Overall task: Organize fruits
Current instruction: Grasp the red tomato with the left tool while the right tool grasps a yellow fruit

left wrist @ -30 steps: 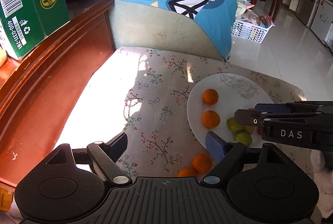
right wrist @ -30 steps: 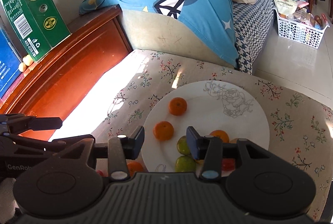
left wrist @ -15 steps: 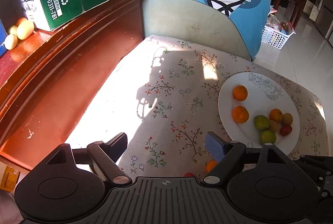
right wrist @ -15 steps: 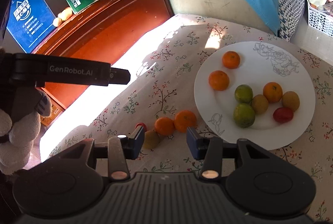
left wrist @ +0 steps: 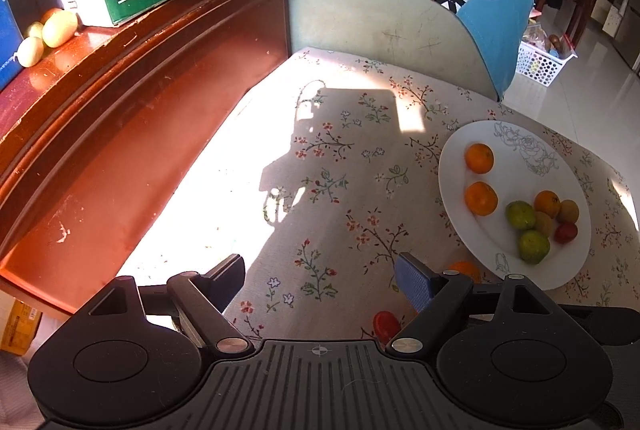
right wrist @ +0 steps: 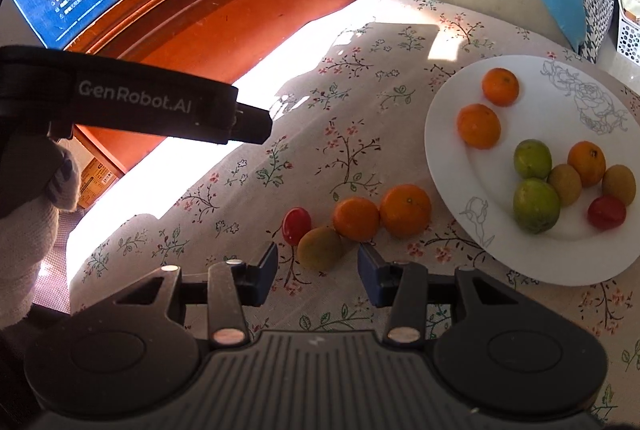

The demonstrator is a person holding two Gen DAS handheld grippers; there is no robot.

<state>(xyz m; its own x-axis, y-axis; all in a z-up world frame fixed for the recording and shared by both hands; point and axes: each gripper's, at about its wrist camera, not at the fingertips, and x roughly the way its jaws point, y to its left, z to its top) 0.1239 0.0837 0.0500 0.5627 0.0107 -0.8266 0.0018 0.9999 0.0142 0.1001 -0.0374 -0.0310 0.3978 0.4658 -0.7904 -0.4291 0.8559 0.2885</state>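
Plate [right wrist: 452, 134]: 3 oranges, 2 green, 2 brownish, 1 red. Cloth [right wrist: 360, 134]: 4 loose, maybe more hidden. Both tools apart, empty.

Twelve fruits [right wrist: 405, 211], one plate [right wrist: 448, 118]

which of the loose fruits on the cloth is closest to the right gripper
The yellowish-orange fruit, lying just ahead of the open right gripper; the two oranges and red tomato sit farther off.

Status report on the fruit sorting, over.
Both grippers, left and right, open, empty. Four loose fruits by round white plate. Yellow-green fruit nearest right gripper. Nothing blocking.
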